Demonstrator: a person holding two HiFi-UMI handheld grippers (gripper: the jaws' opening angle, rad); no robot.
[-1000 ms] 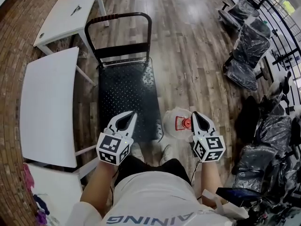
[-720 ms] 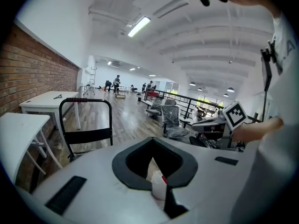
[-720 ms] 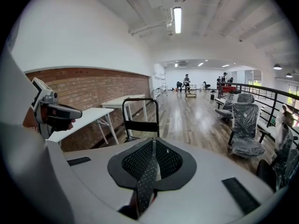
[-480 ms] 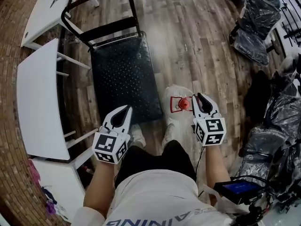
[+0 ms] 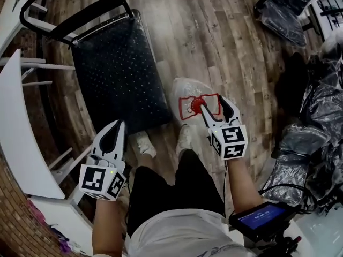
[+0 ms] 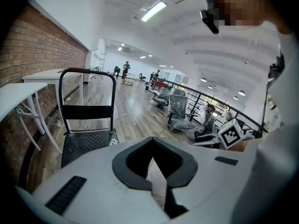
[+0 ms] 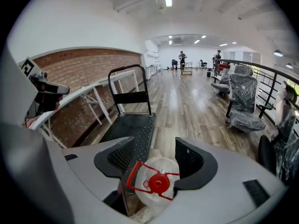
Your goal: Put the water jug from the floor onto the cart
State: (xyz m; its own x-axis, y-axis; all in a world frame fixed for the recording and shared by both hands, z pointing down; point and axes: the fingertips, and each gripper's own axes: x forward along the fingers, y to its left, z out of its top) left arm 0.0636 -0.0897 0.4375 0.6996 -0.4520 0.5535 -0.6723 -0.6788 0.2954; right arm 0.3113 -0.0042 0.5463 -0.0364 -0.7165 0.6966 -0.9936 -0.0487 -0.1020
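The clear water jug (image 5: 188, 96) with a red cap and red carry handle stands on the wood floor, just right of the black cart's (image 5: 115, 74) near end. My right gripper (image 5: 214, 107) hangs right over the jug's top, and its jaws are opening. In the right gripper view the jug's cap (image 7: 158, 183) lies between the spread jaws of the right gripper (image 7: 152, 158), with no pad pressing on it. My left gripper (image 5: 112, 138) is shut and holds nothing, low by the cart's near left corner. The left gripper view shows the left gripper (image 6: 154, 161) and, beyond it, the cart (image 6: 86, 143) with its upright push handle.
White tables (image 5: 21, 127) stand left of the cart along a brick wall. Plastic-wrapped chairs (image 5: 316, 127) crowd the right side. The person's shoes (image 5: 143, 143) are just behind the cart and jug. A device with a blue screen (image 5: 260, 217) hangs at the person's right hip.
Both grippers have dropped toward the floor as the person bends. The right gripper's jaws went from shut to spread and now straddle the jug's cap. The left gripper stayed shut.
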